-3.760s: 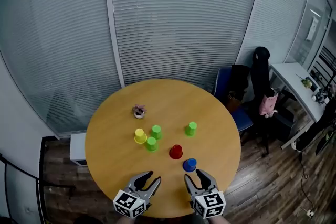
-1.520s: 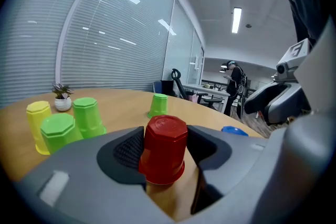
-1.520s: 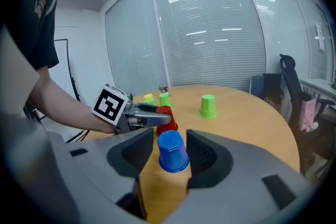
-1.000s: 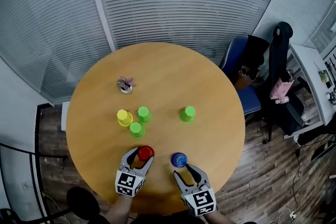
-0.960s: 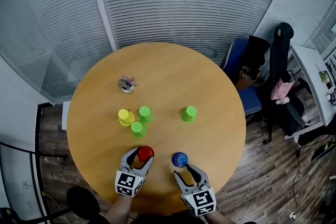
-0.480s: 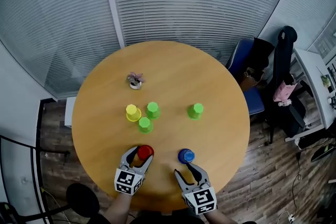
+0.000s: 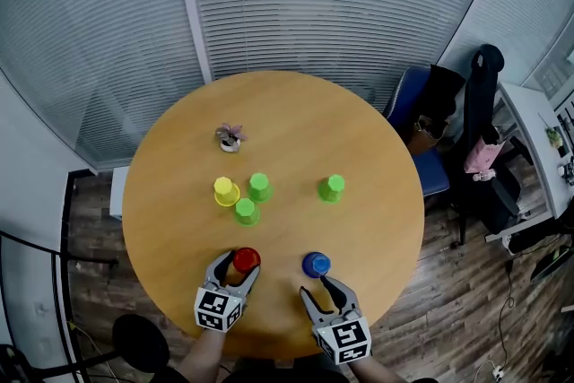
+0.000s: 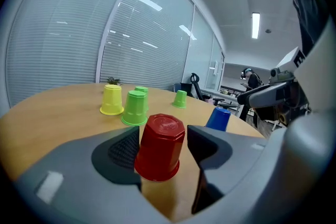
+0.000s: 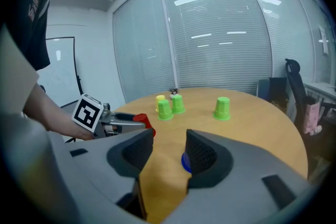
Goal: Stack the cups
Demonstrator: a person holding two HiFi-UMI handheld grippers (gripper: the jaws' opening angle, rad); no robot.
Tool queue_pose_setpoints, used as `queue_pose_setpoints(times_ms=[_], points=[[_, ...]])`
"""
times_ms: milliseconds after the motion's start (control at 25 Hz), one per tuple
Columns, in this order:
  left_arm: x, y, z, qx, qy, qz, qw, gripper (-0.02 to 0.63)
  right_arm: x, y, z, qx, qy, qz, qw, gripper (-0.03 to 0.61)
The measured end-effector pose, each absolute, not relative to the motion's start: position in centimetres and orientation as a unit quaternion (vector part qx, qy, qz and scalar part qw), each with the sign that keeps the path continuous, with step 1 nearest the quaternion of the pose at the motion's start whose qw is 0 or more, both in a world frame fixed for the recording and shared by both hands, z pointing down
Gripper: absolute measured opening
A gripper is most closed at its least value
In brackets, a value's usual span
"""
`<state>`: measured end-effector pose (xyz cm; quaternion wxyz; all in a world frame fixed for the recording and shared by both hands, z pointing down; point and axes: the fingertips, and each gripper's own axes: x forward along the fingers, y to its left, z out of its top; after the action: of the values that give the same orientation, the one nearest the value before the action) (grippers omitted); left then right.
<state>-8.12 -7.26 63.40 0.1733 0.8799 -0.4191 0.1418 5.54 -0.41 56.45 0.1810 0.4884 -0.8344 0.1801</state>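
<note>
An upside-down red cup (image 7: 245, 260) stands near the table's front edge between the jaws of my left gripper (image 7: 235, 269). In the left gripper view the red cup (image 8: 160, 147) fills most of the gap of the left gripper (image 8: 164, 136). Those jaws have just been opening. The left pad lies close to the cup, and a gap shows at the right pad. My right gripper (image 7: 324, 290) is open and holds nothing, just behind the blue cup (image 7: 316, 264). In the right gripper view the blue cup (image 9: 185, 161) peeks out past the right jaw.
A yellow cup (image 7: 225, 190) and two green cups (image 7: 259, 186) (image 7: 245, 211) cluster mid-table, and a third green cup (image 7: 331, 187) stands to the right. A small potted plant (image 7: 230, 138) sits further back on the round wooden table (image 7: 359, 139). Office chairs (image 7: 421, 117) stand beyond the right edge.
Both grippers have come forward from the table's near edge. The left one now straddles the red cup and has edged slightly further around it in the last second. The right has hardly moved.
</note>
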Motion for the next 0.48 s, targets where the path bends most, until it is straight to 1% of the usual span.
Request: queue_pose_setpoints(times_ms=[120,480], points=[[-8.2,-7.1,62.5,0.876,-0.432,0.133,0.168,0.29,6.4,-0.7,56.4,0.496,-0.831,0.174,0.182,0.166],[-7.1,-5.9,57.7,0.882,-0.443,0.116,0.112,0.298,8.9,-1.9,57.5,0.51,-0.82,0.164,0.201,0.183]])
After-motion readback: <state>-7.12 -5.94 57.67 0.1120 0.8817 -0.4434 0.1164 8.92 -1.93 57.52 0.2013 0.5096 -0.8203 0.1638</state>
